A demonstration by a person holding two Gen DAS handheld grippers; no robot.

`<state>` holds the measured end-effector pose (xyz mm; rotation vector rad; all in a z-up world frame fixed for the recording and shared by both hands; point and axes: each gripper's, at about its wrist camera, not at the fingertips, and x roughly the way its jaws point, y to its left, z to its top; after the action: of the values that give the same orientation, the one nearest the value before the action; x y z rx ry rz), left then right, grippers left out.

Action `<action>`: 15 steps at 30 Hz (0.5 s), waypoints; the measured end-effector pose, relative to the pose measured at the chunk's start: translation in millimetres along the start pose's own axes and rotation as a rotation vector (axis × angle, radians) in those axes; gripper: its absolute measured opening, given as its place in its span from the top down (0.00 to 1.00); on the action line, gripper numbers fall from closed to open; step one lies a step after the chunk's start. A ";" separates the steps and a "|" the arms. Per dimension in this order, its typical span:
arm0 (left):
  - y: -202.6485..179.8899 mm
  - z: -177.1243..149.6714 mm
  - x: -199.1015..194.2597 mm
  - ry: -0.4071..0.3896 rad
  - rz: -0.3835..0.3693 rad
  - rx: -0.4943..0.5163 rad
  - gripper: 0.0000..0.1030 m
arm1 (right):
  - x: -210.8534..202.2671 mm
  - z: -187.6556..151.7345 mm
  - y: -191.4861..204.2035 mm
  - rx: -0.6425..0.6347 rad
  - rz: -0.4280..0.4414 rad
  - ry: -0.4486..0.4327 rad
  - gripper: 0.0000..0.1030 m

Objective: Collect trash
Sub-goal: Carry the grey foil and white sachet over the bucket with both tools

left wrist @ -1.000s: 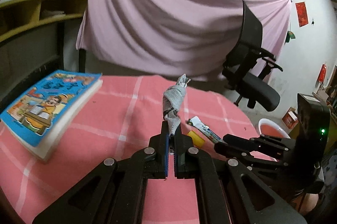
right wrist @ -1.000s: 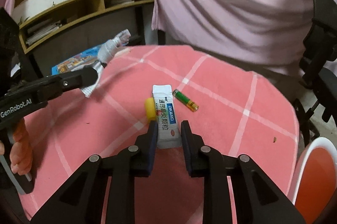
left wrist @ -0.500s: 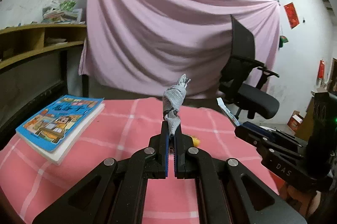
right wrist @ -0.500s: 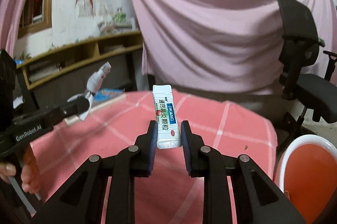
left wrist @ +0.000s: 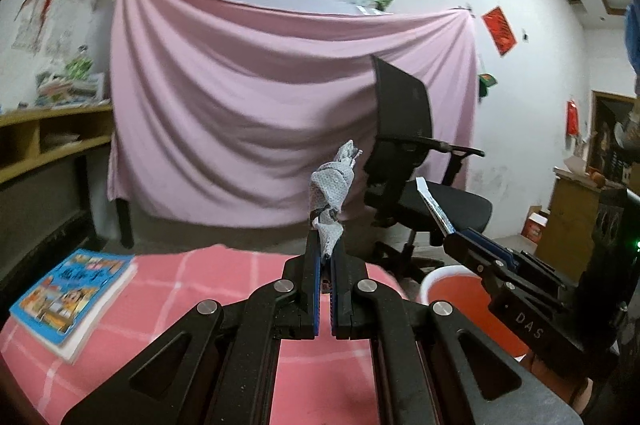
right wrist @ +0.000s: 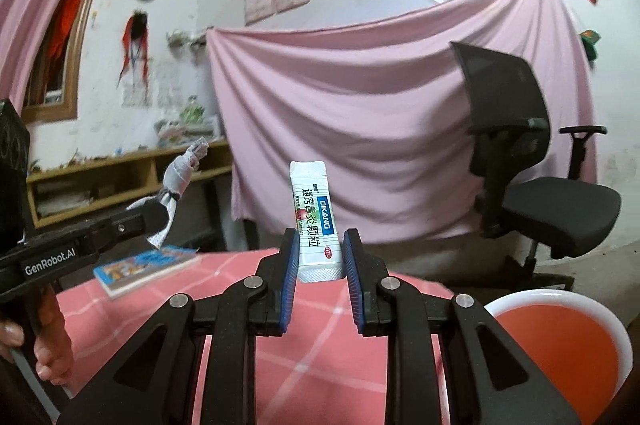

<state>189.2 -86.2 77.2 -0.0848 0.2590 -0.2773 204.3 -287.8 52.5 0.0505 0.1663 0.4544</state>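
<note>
Two pieces of trash are in hand at once, both lifted clear of the pink checked tablecloth (right wrist: 320, 349). Left gripper (left wrist: 325, 257): jaws almost fully closed, pinching the lower tail of a twisted grey-white wipe (left wrist: 332, 185), most of which stands free above the pads. Right gripper (right wrist: 320, 257): jaws narrow, clamped on the bottom third of a white medicine sachet (right wrist: 314, 221), which stands upright between the pads. An orange bin with a white rim (right wrist: 560, 341) sits low on the right, beside the table edge, presumably the drop target. Risks, as judgement: the wipe is held only by a thin limp end, so a quick swing could let it slide out and fall on the cloth or floor. The sachet is smooth and gripped near one edge; a tilt toward the bin might pivot it in the pads before release. Both tools converge toward the same side, so they may knock together above the bin. The bin opening is only partly visible from either camera; an early release could miss the rim. A book (left wrist: 72, 297) lies at the table's left, well apart, no concern.
</note>
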 end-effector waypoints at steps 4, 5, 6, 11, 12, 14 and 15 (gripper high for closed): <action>-22.4 3.9 9.3 0.003 -0.035 0.037 0.98 | -14.5 3.7 -20.8 0.035 -0.043 -0.041 0.80; -27.1 4.5 11.7 0.007 -0.045 0.042 0.98 | -18.5 4.4 -26.2 0.045 -0.056 -0.049 0.80; -32.5 5.3 13.9 0.009 -0.054 0.047 0.98 | -21.9 5.0 -30.8 0.052 -0.066 -0.054 0.80; -63.1 6.3 23.9 0.015 -0.095 0.089 0.98 | -37.7 6.8 -57.3 0.106 -0.137 -0.074 0.80; -70.1 6.1 26.7 0.020 -0.105 0.095 0.98 | -39.4 7.3 -61.2 0.116 -0.148 -0.076 0.80; -78.7 3.4 30.4 0.024 -0.123 0.100 0.98 | -44.3 7.2 -73.3 0.151 -0.183 -0.078 0.80; -84.7 1.7 32.2 0.027 -0.133 0.105 0.98 | -46.0 6.7 -78.2 0.165 -0.194 -0.080 0.80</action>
<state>197.6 -176.3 81.1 0.0058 0.2653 -0.4241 198.6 -378.4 59.3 0.2127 0.1282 0.2441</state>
